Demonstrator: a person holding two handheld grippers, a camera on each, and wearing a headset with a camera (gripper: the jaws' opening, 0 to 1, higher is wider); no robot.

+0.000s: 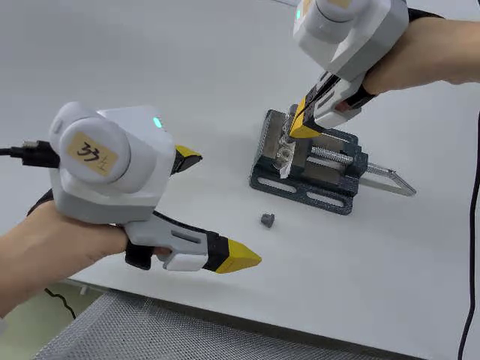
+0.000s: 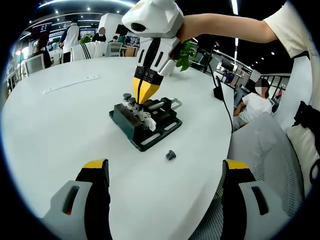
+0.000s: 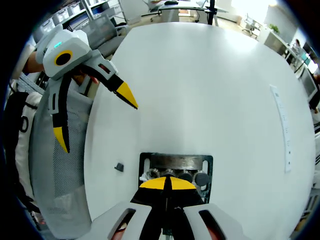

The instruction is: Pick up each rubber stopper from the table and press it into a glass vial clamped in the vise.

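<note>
A small grey rubber stopper (image 1: 268, 220) lies loose on the white table, just in front of the dark vise (image 1: 300, 187). Glass vials (image 1: 283, 156) stand in a row between the vise's jaws. My right gripper (image 1: 300, 130) is shut, its yellow tips pointing down onto the vial row. In the right gripper view its tips (image 3: 167, 184) touch the row beside a vial with a dark stopper (image 3: 201, 178). My left gripper (image 1: 217, 208) hovers wide open, left of the loose stopper (image 2: 170, 155) and holding nothing. Whether anything sits between the right tips is hidden.
The vise handle (image 1: 390, 178) sticks out to the right. A black cable (image 1: 472, 225) runs down the right edge. A mesh chair (image 1: 150, 330) sits below the table's near edge. A thin white strip (image 2: 70, 84) lies far off on the table.
</note>
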